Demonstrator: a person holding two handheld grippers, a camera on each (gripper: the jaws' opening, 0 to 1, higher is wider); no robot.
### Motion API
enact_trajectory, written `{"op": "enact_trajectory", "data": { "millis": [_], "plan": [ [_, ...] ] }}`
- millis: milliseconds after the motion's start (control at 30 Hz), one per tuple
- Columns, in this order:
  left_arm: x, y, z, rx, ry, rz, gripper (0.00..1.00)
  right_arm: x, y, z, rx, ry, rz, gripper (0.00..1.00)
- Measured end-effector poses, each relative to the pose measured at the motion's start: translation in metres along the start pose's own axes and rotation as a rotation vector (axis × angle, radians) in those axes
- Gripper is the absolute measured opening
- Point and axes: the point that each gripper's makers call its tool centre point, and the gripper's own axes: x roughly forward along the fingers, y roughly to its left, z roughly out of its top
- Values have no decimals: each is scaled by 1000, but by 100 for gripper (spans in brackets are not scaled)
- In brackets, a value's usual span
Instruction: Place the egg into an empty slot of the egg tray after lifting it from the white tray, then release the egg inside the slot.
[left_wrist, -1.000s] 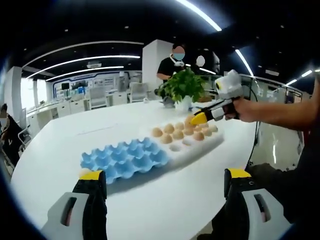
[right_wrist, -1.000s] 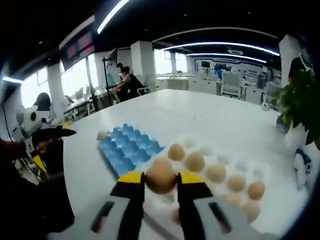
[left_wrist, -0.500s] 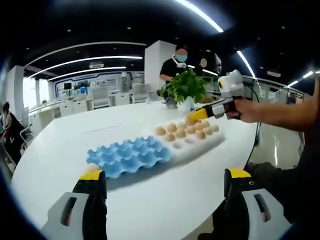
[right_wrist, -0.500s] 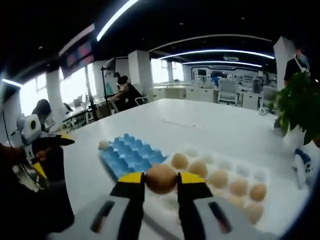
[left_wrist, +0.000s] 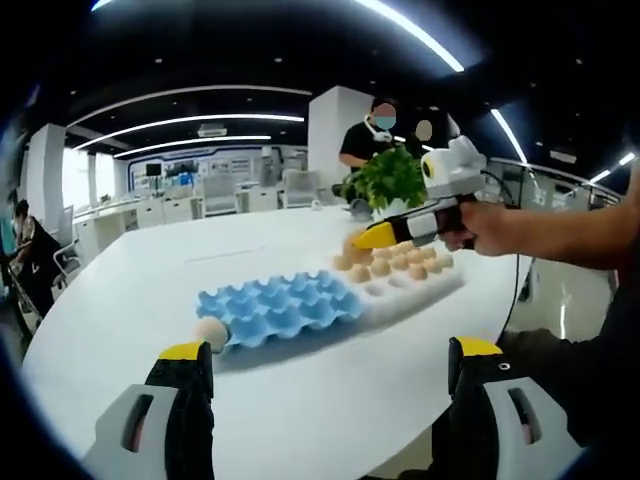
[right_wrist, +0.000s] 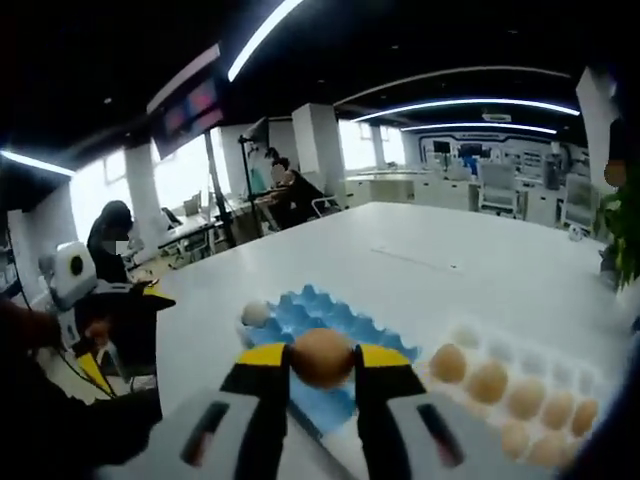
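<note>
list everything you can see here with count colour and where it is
egg tray: one, blue, on the table beside the white tray
white tray: one, white, right of the egg tray in the left gripper view
held egg: one, brown, between the right gripper's jaws
corner egg: one, pale, in a corner slot of the egg tray
tray eggs: several, tan, in the white tray
table: one, white
plant: one, green, behind the white tray
left gripper: yellow-tipped, open
right gripper: yellow-tipped, above the egg tray

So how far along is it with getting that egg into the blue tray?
Lifting looks done: the right gripper holds an egg between its fingers, up off the white tray. It hangs over the blue egg tray, where one egg already sits at a corner. Left: lowering it into an empty slot and letting go.
</note>
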Motion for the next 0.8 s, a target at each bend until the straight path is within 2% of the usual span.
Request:
{"op": "enact_trajectory", "data": {
  "millis": [200, 500, 633, 667, 700, 800],
  "plan": [
    [-5, 4, 1, 1, -3, 18, 100, 31, 21, 9, -5, -12, 50, 25],
    [-17, 18, -4, -15, -4, 57, 100, 58, 44, 21, -34, -21, 114, 25],
    [-18, 20, -3, -14, -2, 67, 100, 67, 48, 16, -16, -12, 131, 25],
    [-18, 20, -4, -11, 1, 67, 100, 71, 49, 13, -16, 3, 135, 25],
    [-18, 21, -4, -8, 4, 67, 100, 78, 51, 3, -55, 51, 135, 25],
    [-18, 21, -3, 4, 8, 74, 100, 90, 54, -7, -66, 92, 146, 25]
  ]
}}
